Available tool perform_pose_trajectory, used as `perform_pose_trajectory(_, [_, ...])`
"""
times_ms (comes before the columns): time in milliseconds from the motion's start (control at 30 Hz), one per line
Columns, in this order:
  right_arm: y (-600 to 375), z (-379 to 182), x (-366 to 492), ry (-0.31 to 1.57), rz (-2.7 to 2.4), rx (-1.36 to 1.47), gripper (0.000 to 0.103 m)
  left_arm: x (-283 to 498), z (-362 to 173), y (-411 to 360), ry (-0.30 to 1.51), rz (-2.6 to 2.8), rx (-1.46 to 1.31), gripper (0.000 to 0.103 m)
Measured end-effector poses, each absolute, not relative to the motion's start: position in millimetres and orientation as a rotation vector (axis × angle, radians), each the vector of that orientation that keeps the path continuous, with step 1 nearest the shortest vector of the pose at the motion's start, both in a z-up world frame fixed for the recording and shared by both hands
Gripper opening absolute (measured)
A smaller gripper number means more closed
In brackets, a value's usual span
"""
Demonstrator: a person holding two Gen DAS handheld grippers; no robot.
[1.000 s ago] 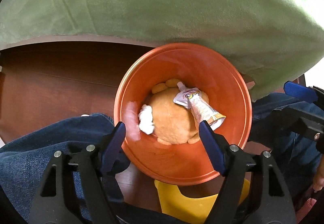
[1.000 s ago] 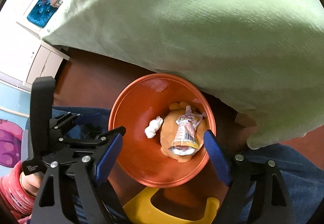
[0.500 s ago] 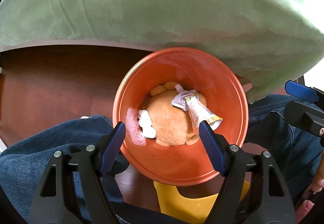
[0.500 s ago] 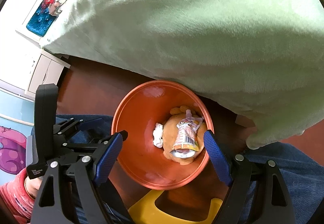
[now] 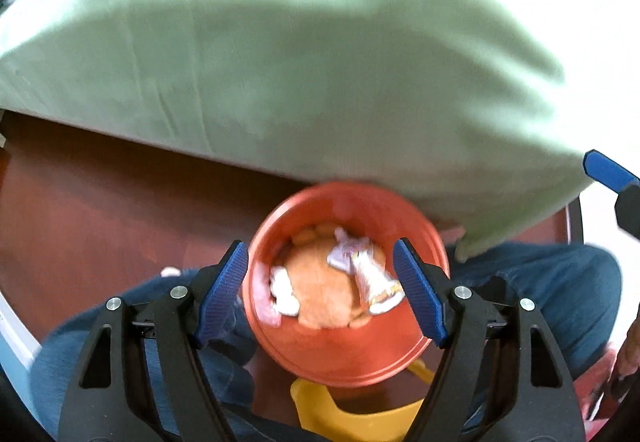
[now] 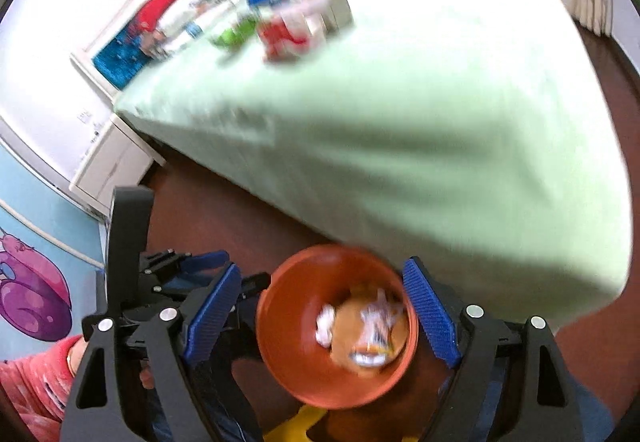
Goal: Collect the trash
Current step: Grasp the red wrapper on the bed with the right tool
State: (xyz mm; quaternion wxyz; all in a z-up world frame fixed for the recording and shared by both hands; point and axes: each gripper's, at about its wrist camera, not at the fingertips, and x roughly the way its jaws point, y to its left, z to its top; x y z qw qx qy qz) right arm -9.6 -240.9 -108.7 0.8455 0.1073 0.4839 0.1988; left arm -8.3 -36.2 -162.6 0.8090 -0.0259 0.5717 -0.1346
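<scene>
An orange bin point(image 5: 348, 358) stands upright on the floor at the bed's edge. Inside lie a crumpled white tissue point(image 5: 283, 292), a squeezed pouch wrapper point(image 5: 370, 276) and orange peel point(image 5: 324, 296), all blurred.

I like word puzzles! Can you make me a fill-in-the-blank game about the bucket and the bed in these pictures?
1. The bucket holding the trash is colored ____.
2. The sheet over the bed is light ____.
3. The fingers of the left gripper have pads colored ____.
4. Both grippers, left and right, are ____, holding nothing.

Missing words: orange; green; blue; open
</scene>
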Motion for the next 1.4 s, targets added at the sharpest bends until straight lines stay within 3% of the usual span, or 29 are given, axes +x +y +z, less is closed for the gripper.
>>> perform_pose_trajectory(167, [-234.6, -74.9, 18.4, 0.922, 0.414, 0.200, 0.084, 3.0, -113.6, -19.0, 1.075, -0.259, -0.071, 0.080])
perform_pose_trajectory(467, [-200.5, -47.4, 84.5, 0.815, 0.398, 0.097, 0.082, 16.9, -78.5, 13.7, 0.960, -0.209, -0.159, 0.081])
perform_pose_trajectory(567, [-187.9, -46.0, 106.2, 0.796, 0.390, 0.043, 0.067, 16.8, -79.9, 16.7, 0.957, -0.207, -0.166, 0.081])
perform_pose_trajectory(633, [-179.9, -48.5, 116.9, 0.803, 0.384, 0.011, 0.051, 14.8, -80.8, 14.6, 0.961, -0.207, -0.172, 0.081])
perform_pose_trajectory(767, [-165.1, -61.2, 136.1, 0.831, 0.374, -0.076, 0.043, 14.6, -83.5, 23.9, 0.970, -0.212, -0.191, 0.081])
perform_pose_trajectory(833, [-158.3, -67.6, 144.0, 0.846, 0.356, -0.132, 0.026, 15.6, -85.2, 26.7, 0.970, -0.210, -0.197, 0.081])
perform_pose_trajectory(967, [-155.5, -72.2, 149.1, 0.853, 0.331, -0.180, 0.021, 16.1, -86.4, 30.3, 0.968, -0.209, -0.212, 0.081])
perform_pose_trajectory(1133, [-153.9, -67.3, 139.2, 0.850, 0.358, -0.212, 0.005, 15.1, -88.1, 30.9, 0.971, -0.208, -0.217, 0.081])
perform_pose_trajectory(1400, [-166.8, -53.3, 122.6, 0.843, 0.392, -0.154, 0.004, 14.2, -87.1, 31.4, 0.965, -0.197, -0.216, 0.081])
